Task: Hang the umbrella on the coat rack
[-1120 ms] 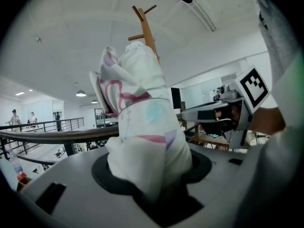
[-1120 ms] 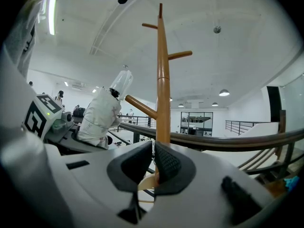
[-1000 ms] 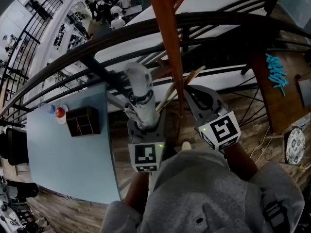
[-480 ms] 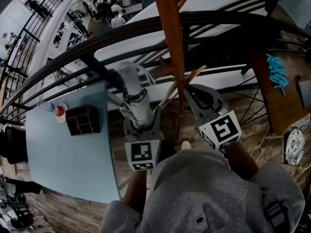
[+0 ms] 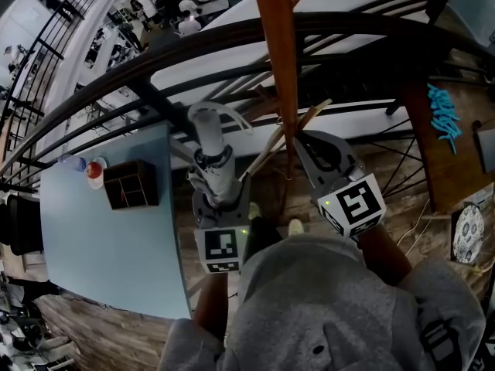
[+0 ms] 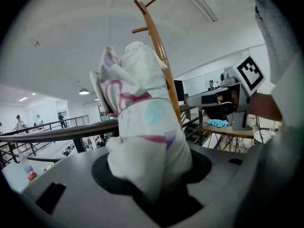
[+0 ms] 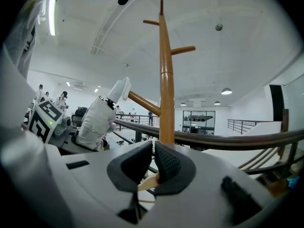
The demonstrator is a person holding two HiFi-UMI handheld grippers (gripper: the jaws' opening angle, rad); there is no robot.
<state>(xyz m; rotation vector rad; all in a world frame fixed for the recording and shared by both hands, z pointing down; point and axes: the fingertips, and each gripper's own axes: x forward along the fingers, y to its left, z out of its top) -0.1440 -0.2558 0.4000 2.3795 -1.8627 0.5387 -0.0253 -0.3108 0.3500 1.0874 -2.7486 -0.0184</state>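
Wooden and reddish-brown, the coat rack (image 5: 280, 68) runs as a pole down the upper middle of the head view, in front of a dark curved railing (image 5: 155, 60). Left of the pole, the left hand-held gripper (image 5: 219, 201) grasps a folded white umbrella (image 5: 213, 157), which stands nearly upright out of its jaws with a pale strap loop at its top end. The umbrella is held apart from the pole and hangs on no peg. Right of it, the right hand-held gripper (image 5: 302, 140) is clenched, its tips just beside the foot of the pole. A light-blue table (image 5: 108, 246) fills the lower left, with a small dark open box (image 5: 131, 185) on it.

From the left gripper view, the umbrella's white fabric with pink and pale blue markings fills the centre, its lower end gripped between the jaws. The rack's pole and two short pegs rise behind it toward the ceiling, and the other gripper's marker cube shows at right.

From the right gripper view, the two black pads sit pressed together with nothing between them. The pole stands directly behind them in mid-frame. At left the umbrella leans in its gripper, its white cap near a slanting lower peg.
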